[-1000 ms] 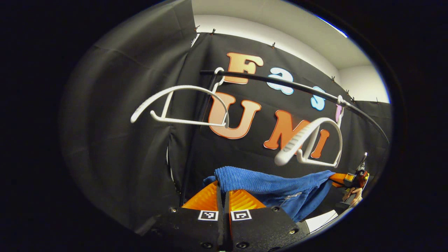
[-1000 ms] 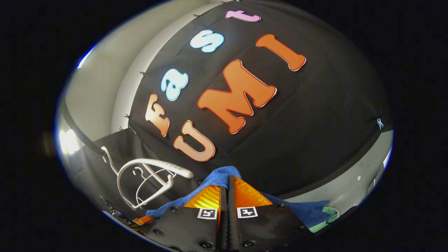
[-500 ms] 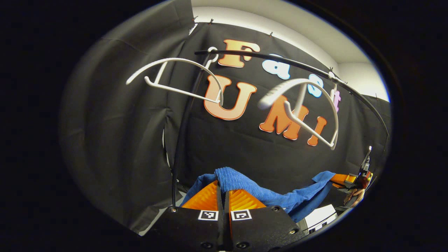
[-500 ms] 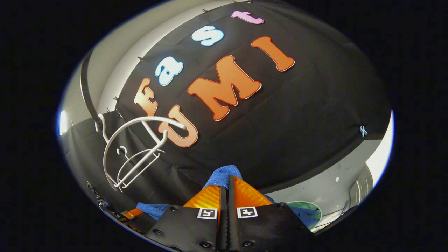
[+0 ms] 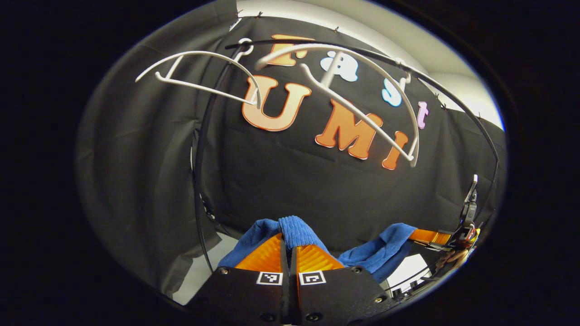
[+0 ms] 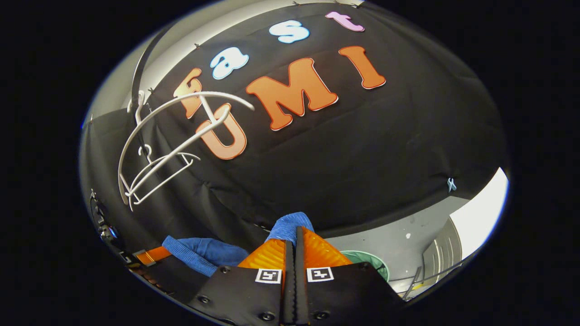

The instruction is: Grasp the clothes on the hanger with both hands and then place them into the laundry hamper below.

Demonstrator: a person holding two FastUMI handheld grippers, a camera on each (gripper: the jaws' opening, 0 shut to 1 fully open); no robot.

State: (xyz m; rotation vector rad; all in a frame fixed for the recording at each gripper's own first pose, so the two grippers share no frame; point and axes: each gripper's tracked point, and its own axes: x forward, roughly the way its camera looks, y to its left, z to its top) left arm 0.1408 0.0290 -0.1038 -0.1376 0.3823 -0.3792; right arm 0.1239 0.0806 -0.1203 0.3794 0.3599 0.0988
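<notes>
Clothes first: the blue ribbed garment [image 5: 299,228] is pinched between my left tongs [image 5: 289,244], both fingers clenched on a fold of it, and in the right gripper view my right tongs [image 6: 293,240] are clamped on another fold of the same cloth [image 6: 287,226]. I hold it at two points so it hangs spread between my hands rather than bunching, which I judge makes it easier to lower into a hamper. From the left tongs the cloth sags across toward the other gripper [image 5: 430,236], seen far off at the right edge.

Above, two bare white hangers [image 5: 204,77] hang from the dark rail [image 5: 453,97], the nearer one [image 5: 362,104] tilted; the garment is off them and well below.

Beyond is the black booth cloth and a pale grey floor [image 6: 421,235]. A green round rim [image 6: 367,260], probably the laundry hamper, shows just beside my right tongs, low. I see no counter. Next, I would lower both hands over it.
</notes>
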